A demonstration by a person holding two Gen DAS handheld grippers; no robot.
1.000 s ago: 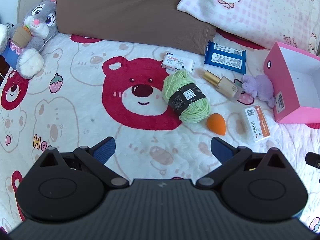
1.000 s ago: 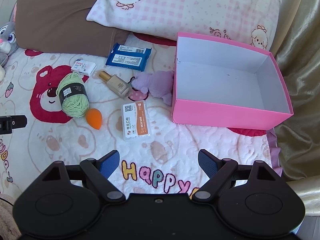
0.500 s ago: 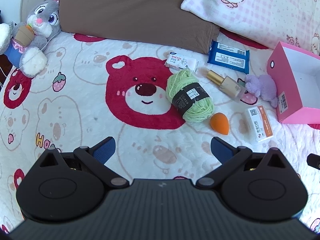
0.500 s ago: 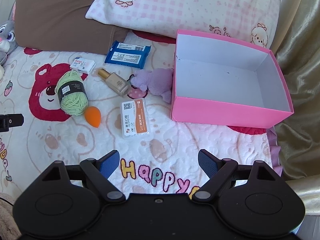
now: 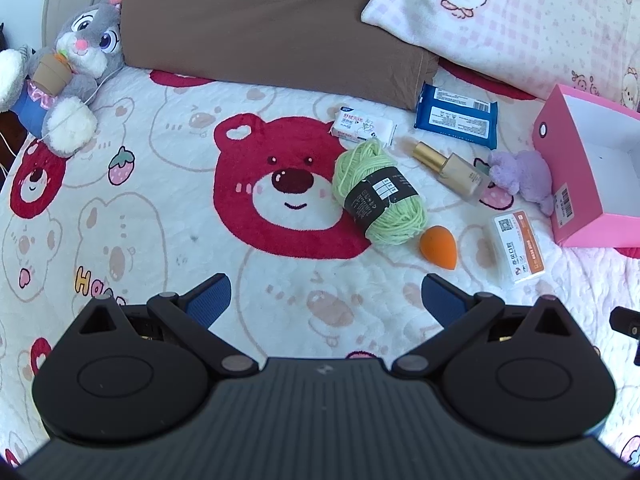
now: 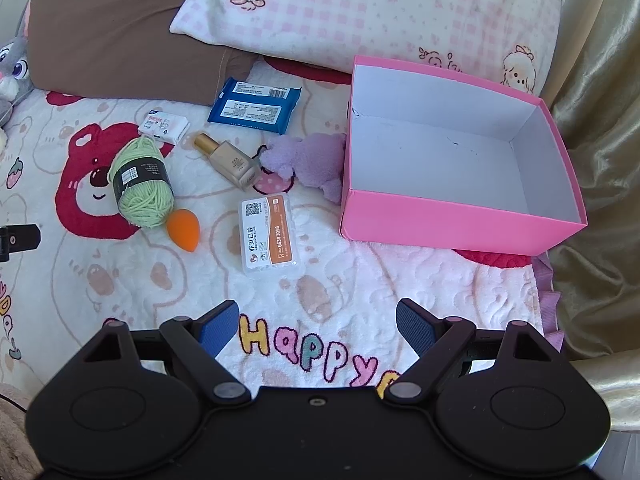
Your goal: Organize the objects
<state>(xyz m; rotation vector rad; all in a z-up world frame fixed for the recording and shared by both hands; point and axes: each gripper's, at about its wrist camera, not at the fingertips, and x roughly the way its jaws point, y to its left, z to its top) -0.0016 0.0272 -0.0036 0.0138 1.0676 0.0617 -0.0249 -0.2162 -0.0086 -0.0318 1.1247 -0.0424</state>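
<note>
Left claw [image 5: 324, 294] and right claw [image 6: 316, 318] gape wide, empty.

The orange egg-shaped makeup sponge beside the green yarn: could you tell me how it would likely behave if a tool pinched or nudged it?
The orange egg-shaped makeup sponge looks soft and foamy, so it would probably squash and feel very light. It lies on its side with a rounded, tapered body, so a nudge might roll it in a curve. The plush white bedspread should damp that.

Pink box [image 5: 576, 184] cut off by the right edge.
</note>
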